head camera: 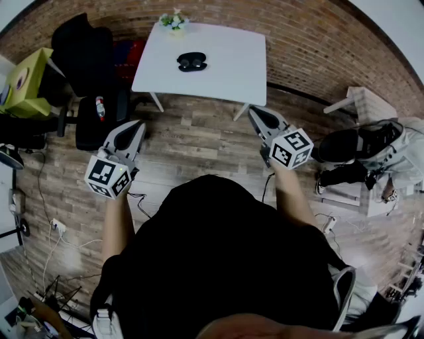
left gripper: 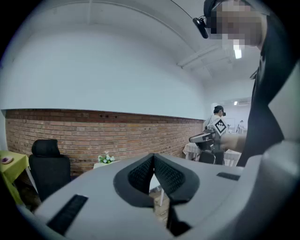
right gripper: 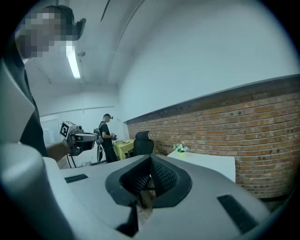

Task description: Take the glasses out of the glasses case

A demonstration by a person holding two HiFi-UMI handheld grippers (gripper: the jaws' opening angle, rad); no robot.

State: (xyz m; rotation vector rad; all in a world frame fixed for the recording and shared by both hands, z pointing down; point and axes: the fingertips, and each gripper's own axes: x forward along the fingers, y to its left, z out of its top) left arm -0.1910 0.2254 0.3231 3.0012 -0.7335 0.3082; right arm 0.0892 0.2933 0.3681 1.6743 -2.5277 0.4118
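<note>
A black glasses case (head camera: 192,61) is seen lying on the white surface (head camera: 225,73), near its middle and toward the far edge. The case is small in the head view, and neither its lid nor any glasses inside it can be made out. A small pot of flowers (head camera: 173,20) is placed at the far edge of the surface, beyond the case.

The left gripper (head camera: 134,127) is held over the wooden floor (head camera: 192,142), off the surface's near left corner. Its jaws are pressed together at the tips with nothing between them. The right gripper (head camera: 256,112) is held off the near right corner, its jaws likewise closed and empty. Both are well apart from the case.

In the left gripper view, most of the surface is hidden behind that gripper's own body.
</note>
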